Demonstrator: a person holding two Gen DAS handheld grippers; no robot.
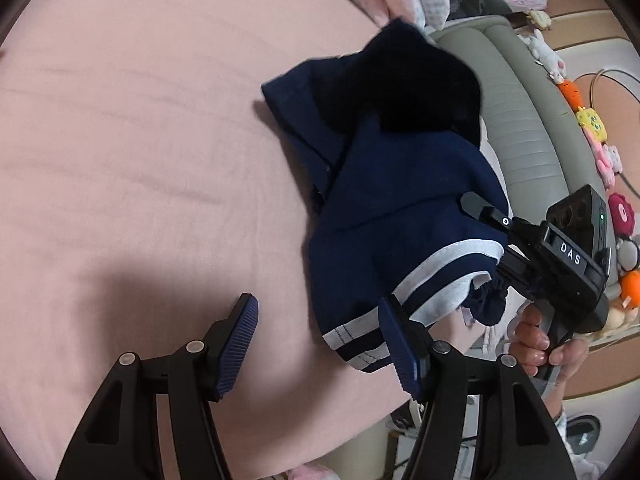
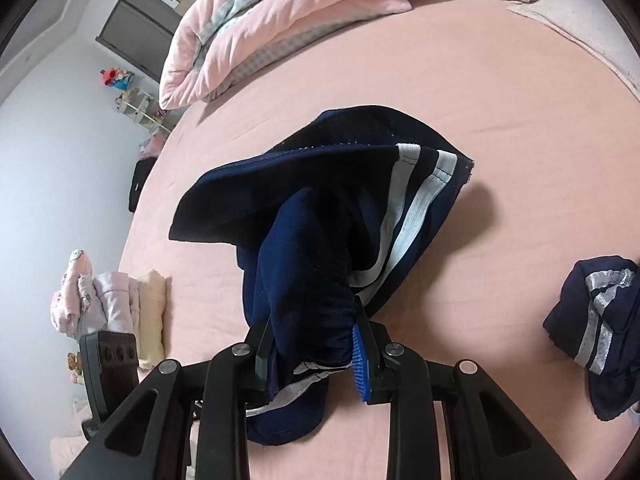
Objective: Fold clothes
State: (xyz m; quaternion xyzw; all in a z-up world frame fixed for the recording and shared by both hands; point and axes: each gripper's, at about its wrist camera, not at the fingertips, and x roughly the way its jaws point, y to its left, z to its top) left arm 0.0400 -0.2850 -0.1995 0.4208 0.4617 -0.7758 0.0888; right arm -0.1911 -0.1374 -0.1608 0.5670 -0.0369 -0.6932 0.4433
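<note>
A navy garment (image 1: 380, 200) with white stripes is bunched on the pink bed sheet (image 1: 140, 140). In the left wrist view, my right gripper (image 1: 494, 240) holds its striped edge at the right, with a person's hand (image 1: 532, 344) on the handle. My left gripper (image 1: 320, 344) stands open just left of the garment's lower corner, with nothing pressed between its blue pads (image 1: 240, 344). In the right wrist view, the right gripper (image 2: 312, 340) is shut on a gathered part of the navy garment (image 2: 320, 200) and lifts it off the sheet.
A second navy garment with silvery stripes (image 2: 592, 328) lies at the right. A small stack of folded clothes (image 2: 112, 304) sits at the bed's left edge. A pink quilt (image 2: 260, 28) is heaped at the far end. Plush toys (image 1: 592, 124) line a grey headboard (image 1: 520, 128).
</note>
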